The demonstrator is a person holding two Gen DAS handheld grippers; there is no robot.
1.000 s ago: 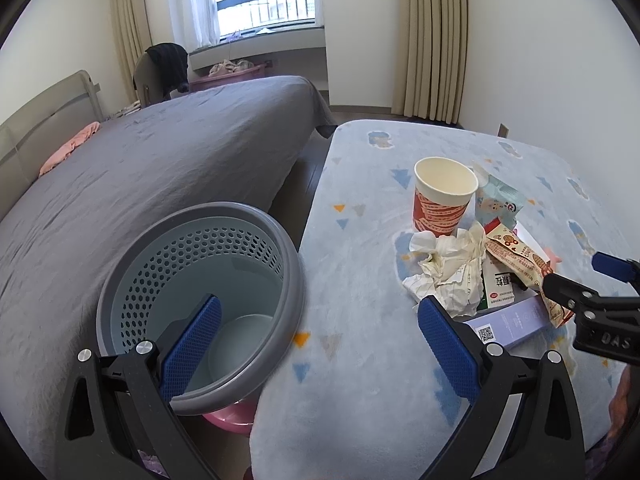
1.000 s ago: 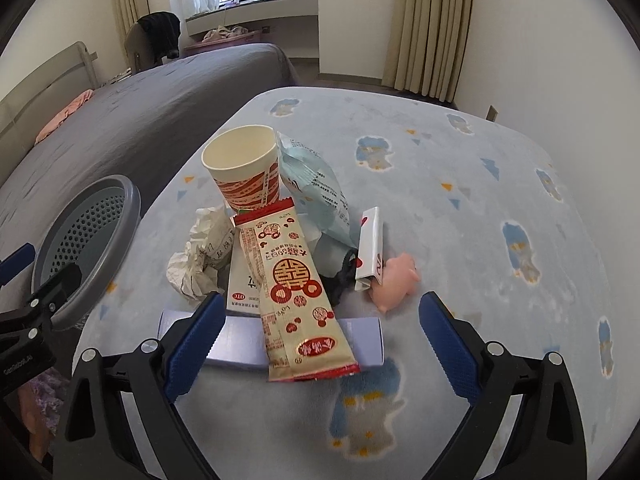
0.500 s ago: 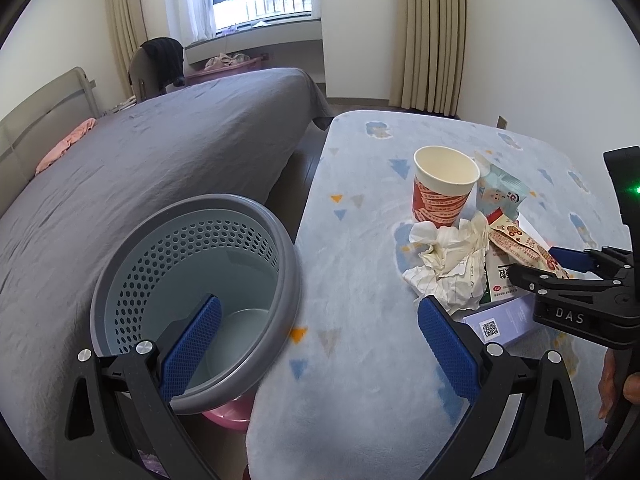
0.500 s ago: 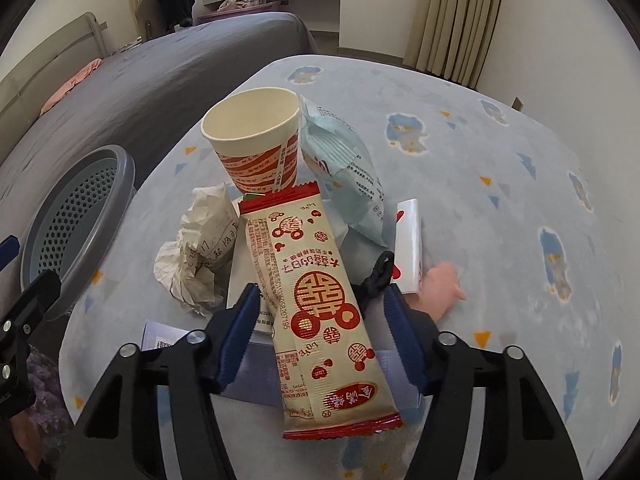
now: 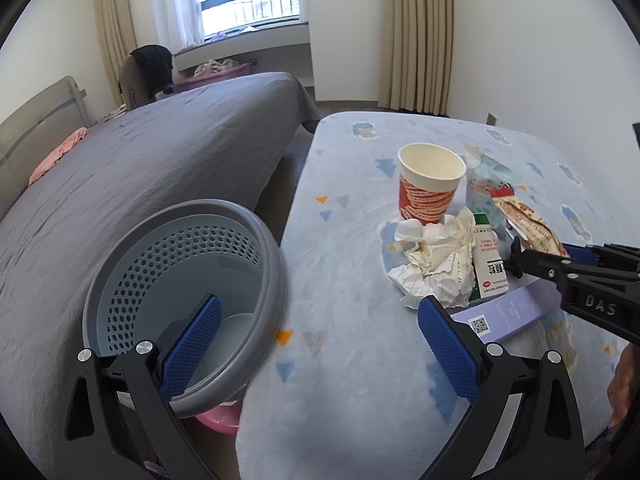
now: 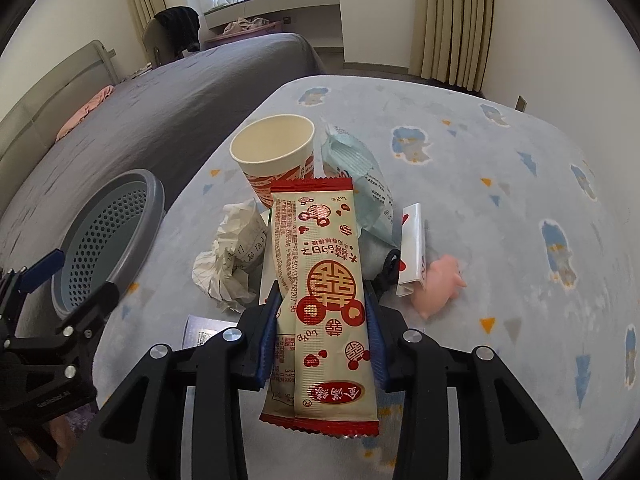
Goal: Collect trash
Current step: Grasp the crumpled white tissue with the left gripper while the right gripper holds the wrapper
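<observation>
A long red-and-cream snack wrapper (image 6: 316, 240) lies on top of the trash pile on the light-blue table (image 6: 500, 160). My right gripper (image 6: 323, 300) has its jaws closing on the wrapper, and both blue pads touch its long edges. The pile also holds a red-and-white paper cup (image 6: 276, 160), crumpled white paper (image 6: 232, 260), a teal pouch (image 6: 360, 176) and a purple box (image 5: 508, 316). A grey perforated basket (image 5: 276, 264) stands beside the table's left edge. My left gripper (image 5: 320, 312) is open and empty, spanning the basket rim and the table edge.
A small white carton (image 6: 412, 248) and a pink pig toy (image 6: 440, 280) lie right of the pile. A green-and-white box (image 5: 488, 256) sits under the paper. A grey bed (image 5: 140, 160) runs along the left behind the basket. A pink bowl (image 5: 218, 420) sits under it.
My right gripper's jaws went from wide open to closed against the snack wrapper, and it moved in closer over the pile. The left gripper stayed open and barely moved.
</observation>
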